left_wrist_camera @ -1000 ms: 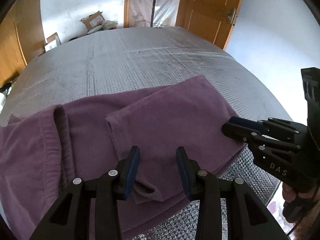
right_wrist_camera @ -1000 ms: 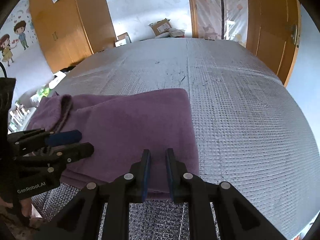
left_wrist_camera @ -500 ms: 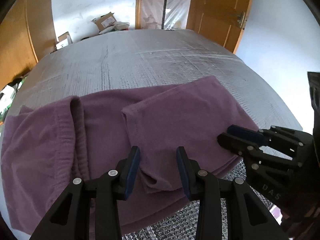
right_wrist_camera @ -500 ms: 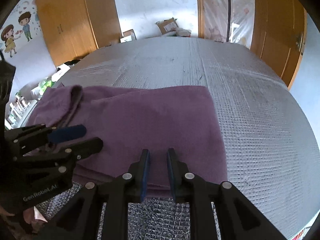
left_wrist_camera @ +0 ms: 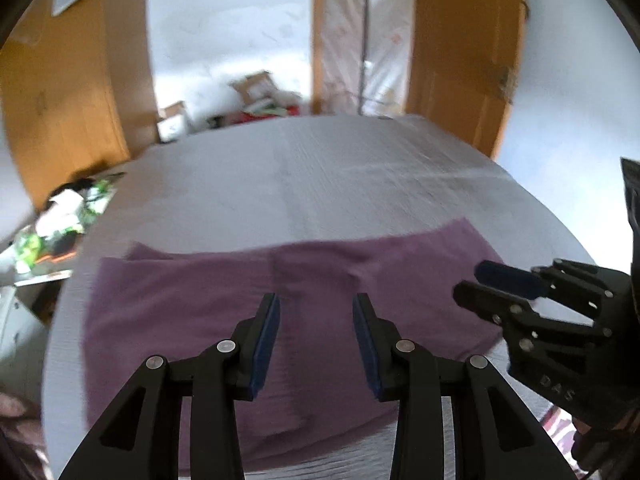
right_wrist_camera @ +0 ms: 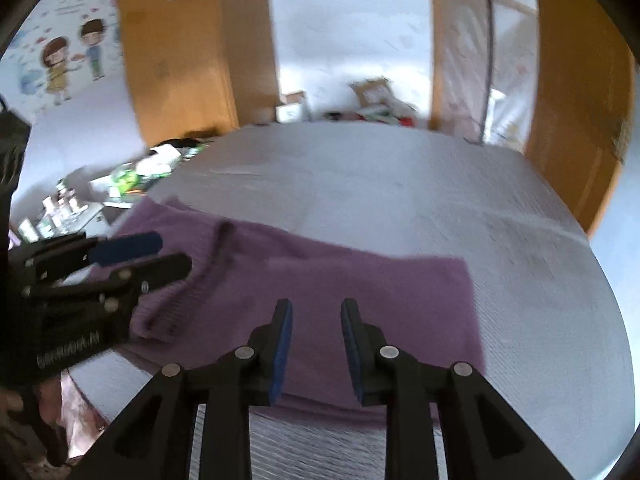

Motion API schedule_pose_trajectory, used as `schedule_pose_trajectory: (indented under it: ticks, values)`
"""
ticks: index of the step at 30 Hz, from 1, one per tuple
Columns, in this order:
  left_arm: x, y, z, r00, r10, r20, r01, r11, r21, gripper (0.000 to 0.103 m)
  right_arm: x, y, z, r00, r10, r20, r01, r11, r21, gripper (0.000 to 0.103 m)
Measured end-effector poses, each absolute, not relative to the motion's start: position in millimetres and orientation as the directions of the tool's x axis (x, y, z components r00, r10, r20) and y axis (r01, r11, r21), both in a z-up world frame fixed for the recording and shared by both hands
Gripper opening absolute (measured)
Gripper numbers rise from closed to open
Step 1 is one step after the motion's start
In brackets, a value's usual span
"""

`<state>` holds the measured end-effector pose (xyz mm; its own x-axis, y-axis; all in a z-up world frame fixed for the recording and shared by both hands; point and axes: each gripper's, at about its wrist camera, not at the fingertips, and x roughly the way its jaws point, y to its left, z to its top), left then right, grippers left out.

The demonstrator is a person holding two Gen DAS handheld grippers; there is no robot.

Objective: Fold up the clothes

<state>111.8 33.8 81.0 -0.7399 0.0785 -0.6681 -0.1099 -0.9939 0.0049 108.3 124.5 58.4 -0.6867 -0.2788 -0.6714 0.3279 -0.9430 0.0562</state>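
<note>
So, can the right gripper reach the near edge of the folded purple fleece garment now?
Probably yes. The right gripper is open and holds nothing, and the folded purple fleece garment lies flat just ahead of it, with nothing between them.

Purple garment [left_wrist_camera: 320,320] lies folded flat (blurred) on the bed.

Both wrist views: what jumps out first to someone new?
The purple garment lies spread across the near edge of the grey quilted bed, the one strong colour on it. Both grippers hang over it with jaws apart and nothing between them: the left gripper above its middle, the right gripper nearer its right end. Behind the bed, orange wooden doors and floor clutter are motion-blurred.
</note>
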Motion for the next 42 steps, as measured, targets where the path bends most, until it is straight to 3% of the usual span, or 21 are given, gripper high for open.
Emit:
schedule_pose_trajectory:
  ticks: [7, 20, 27, 29, 34, 42]
  values:
    - [117, -32, 77, -0.725, -0.066, -0.685, 0.071, -0.997, 0.021, 0.040, 103, 64, 61, -0.640, -0.375, -0.671, 0.477, -0.878, 0.035, 0.028]
    - [113, -115, 51, -0.658, -0.124, -0.743, 0.252, -0.966, -0.062, 0.040, 98, -20, 46, -0.515, -0.493, -0.701, 0.649, -0.759, 0.056, 0.028]
    - [114, -163, 51, -0.661, -0.055, -0.748, 0.288, -0.940, -0.185, 0.040, 108, -43, 46, -0.454, -0.572, -0.683, 0.730, -0.679, 0.083, 0.030]
    - [112, -172, 50, -0.661, -0.038, -0.749, 0.279, -0.940, -0.198, 0.040, 111, -53, 44, -0.421, -0.591, -0.688, 0.753, -0.650, 0.098, 0.039]
    - [106, -197, 43, -0.653, 0.038, -0.757, 0.261, -0.926, -0.272, 0.040, 120, -81, 34, -0.331, -0.628, -0.704, 0.809, -0.573, 0.131, 0.042]
    - [94, -212, 23, -0.597, 0.048, -0.801, 0.254, -0.936, -0.245, 0.040, 138, -129, 16, -0.272, -0.616, -0.739, 0.863, -0.496, 0.096, 0.042]
